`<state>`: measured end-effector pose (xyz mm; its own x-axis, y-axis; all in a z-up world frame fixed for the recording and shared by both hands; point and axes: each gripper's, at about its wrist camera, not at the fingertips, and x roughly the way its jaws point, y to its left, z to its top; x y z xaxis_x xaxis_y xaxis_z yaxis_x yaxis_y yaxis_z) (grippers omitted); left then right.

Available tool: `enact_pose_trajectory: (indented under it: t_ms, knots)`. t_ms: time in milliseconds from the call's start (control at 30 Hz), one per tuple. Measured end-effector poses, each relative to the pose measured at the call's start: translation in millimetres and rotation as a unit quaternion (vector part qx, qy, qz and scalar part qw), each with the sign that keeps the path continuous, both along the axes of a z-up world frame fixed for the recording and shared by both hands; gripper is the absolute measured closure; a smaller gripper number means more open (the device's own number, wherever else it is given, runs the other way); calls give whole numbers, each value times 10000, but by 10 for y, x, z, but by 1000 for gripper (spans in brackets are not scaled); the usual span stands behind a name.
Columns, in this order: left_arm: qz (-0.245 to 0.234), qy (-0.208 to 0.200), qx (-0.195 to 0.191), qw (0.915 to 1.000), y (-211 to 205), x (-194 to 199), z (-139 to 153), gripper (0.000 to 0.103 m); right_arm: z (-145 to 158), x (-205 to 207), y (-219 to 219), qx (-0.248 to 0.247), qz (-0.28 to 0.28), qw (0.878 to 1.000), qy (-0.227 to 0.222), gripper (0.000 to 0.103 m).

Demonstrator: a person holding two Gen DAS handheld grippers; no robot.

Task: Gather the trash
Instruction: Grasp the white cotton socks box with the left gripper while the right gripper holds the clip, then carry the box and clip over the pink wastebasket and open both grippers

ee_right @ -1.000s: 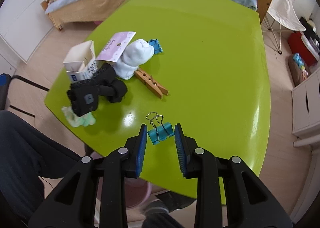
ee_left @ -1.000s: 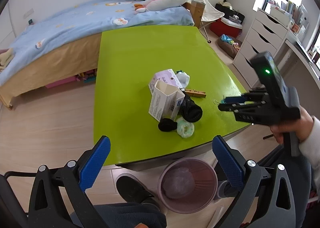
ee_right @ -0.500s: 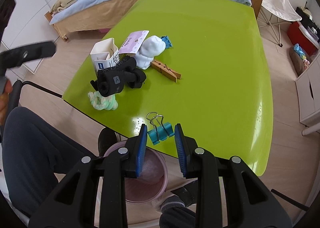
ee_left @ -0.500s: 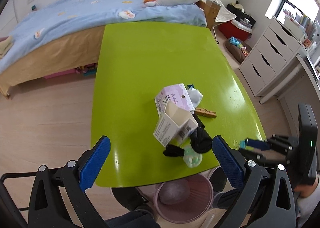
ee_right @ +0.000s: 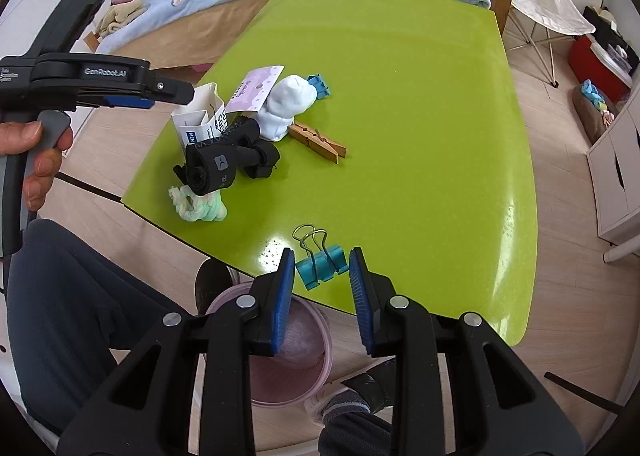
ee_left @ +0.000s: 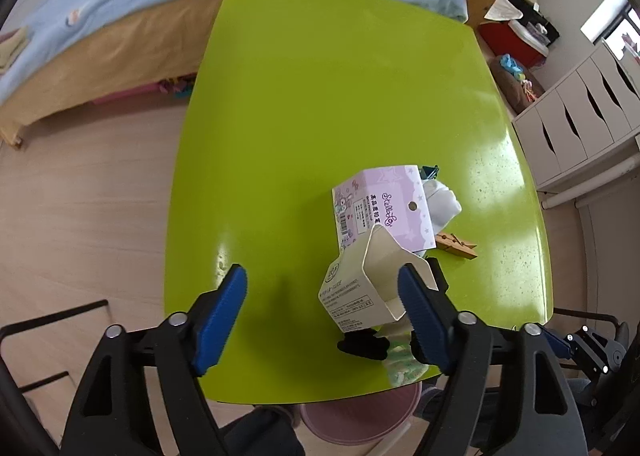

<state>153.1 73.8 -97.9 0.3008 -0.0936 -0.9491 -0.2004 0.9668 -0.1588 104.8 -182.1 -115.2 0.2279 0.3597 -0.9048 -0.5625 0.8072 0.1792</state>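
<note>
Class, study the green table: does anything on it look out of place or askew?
Yes. The white carton has its top torn open and sits in a jumbled heap with black socks, a white sock and a purple card. The heap crowds the table's near corner, above the pink bin.
</note>
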Motion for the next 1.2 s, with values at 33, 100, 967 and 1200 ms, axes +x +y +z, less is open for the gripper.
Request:
enact_pose_trajectory:
  t_ms: [33,100,967,1200]
  knots:
    - [-11,48,-49,10000,-3,10,-20,37,-2,3,-5,3,-4,10000,5,75]
    - [-13,133,-112,9998,-18,19,-62,47,-14,4,-7,16,-11,10000,20,75]
    - [-155,-740,225,9969,28,-193,337,100,293,-33,48,191,-19,9994,-292,75]
    - [-343,-1175,425,9916,-55,-508,606,100,532,-176,24,308,5,9984,-482,75]
